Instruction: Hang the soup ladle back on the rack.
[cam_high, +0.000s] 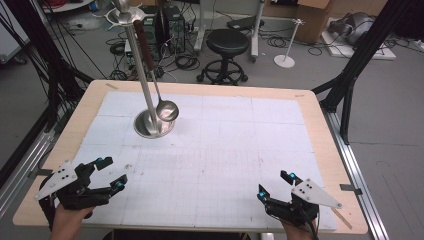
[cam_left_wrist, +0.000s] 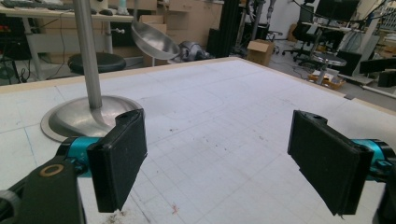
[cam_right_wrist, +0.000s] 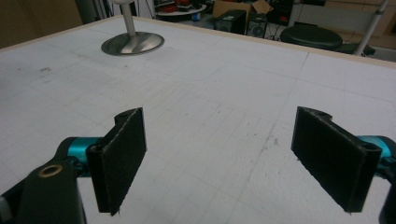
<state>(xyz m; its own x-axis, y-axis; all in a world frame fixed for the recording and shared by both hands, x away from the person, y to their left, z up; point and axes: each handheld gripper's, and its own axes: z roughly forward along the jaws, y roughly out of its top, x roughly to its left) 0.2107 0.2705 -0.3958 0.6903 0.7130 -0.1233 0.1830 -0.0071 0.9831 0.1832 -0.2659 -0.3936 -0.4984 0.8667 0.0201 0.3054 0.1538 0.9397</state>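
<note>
Two grippers, left (cam_high: 111, 172) and right (cam_high: 275, 185), rest with jaws spread and empty at the table's (cam_high: 320, 130) near edge, well apart from the ladle (cam_high: 165, 107) hanging on its stand (cam_high: 150, 125); no writing is legible.

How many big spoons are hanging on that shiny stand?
1: a ladle hangs from the stand, its bowl just above the round base. Others could hide behind the top.

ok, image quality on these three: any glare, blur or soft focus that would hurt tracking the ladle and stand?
High view: even light, soft shadows, bright glints on the ladle bowl and the stand base. Left gripper view: near pads slightly soft, ladle bowl sharp with a broad sheen. Right gripper view: stand base readable, far background soft, no strong glare on the table.
</note>
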